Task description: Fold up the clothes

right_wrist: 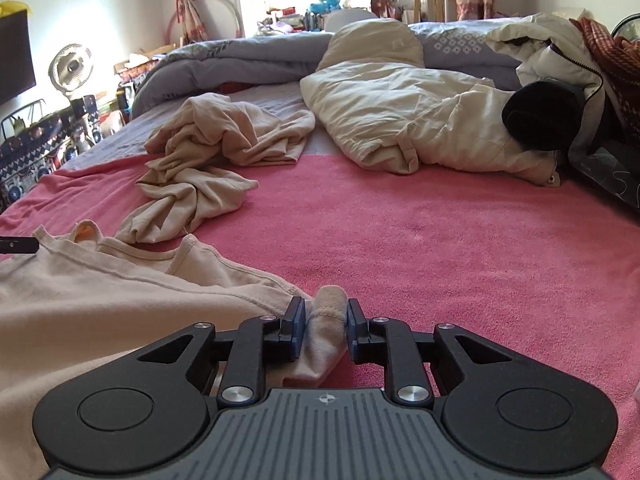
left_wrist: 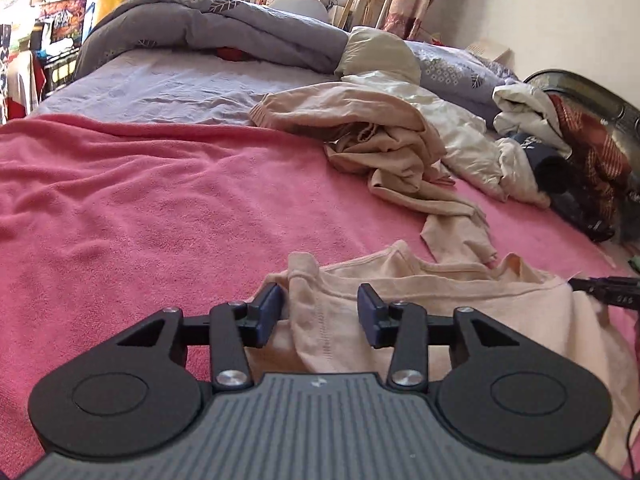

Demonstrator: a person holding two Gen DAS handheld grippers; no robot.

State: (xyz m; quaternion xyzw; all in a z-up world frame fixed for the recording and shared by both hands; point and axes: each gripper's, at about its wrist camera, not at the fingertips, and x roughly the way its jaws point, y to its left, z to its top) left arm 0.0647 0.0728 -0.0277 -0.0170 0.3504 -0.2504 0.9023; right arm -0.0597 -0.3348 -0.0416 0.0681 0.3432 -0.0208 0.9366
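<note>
Peach cotton top [left_wrist: 420, 312] on the pink blanket [left_wrist: 140, 208] near the bed edge, not yet folded, one shoulder between the wide left claw [left_wrist: 320, 312], the other pinched in the narrow right claw [right_wrist: 323, 330]; crumpled beige garment [right_wrist: 208, 156] beyond, untouched.

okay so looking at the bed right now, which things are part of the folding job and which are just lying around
Part of the job:
- peach shirt, with fabric between the fingers of the left claw and the right claw
- crumpled beige garment, unfolded

Lying about:
- pink blanket underneath
- cream jacket
- grey duvet
- fan
</note>
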